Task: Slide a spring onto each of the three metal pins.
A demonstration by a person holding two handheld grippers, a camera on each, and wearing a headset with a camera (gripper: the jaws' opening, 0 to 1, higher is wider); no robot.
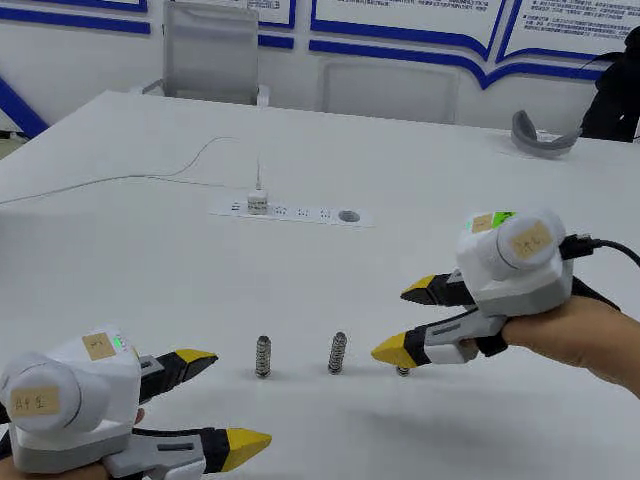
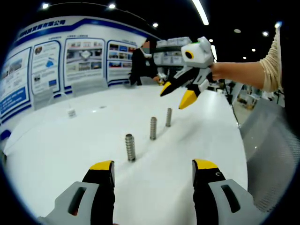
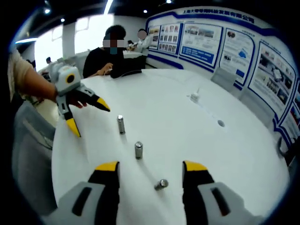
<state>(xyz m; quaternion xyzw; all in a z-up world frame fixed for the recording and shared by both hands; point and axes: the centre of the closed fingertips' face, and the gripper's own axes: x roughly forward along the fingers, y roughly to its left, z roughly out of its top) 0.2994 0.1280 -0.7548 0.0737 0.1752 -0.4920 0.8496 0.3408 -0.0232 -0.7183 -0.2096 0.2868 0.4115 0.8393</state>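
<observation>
Room: open counter [image 1: 150, 260] behind pin row [image 1: 338, 352].
Left gripper [image 1: 240, 397]: jaws apart.
Right gripper [image 1: 390, 322]: jaws apart, screening third pin [image 3: 161, 184] in head view.

The left gripper [image 1: 238, 398], lower left of the head view, points right with jaws apart. The right gripper [image 1: 392, 322], right of centre, points left, jaws apart, gripped by a hand [image 1: 585, 335].

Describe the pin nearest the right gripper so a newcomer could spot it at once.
On the white table, on the person's side of the power strip, three spring-covered pins stand in a row. Take the end pin by the right gripper: unlike the other two, it shows between that gripper's open jaws in the right gripper view.
</observation>
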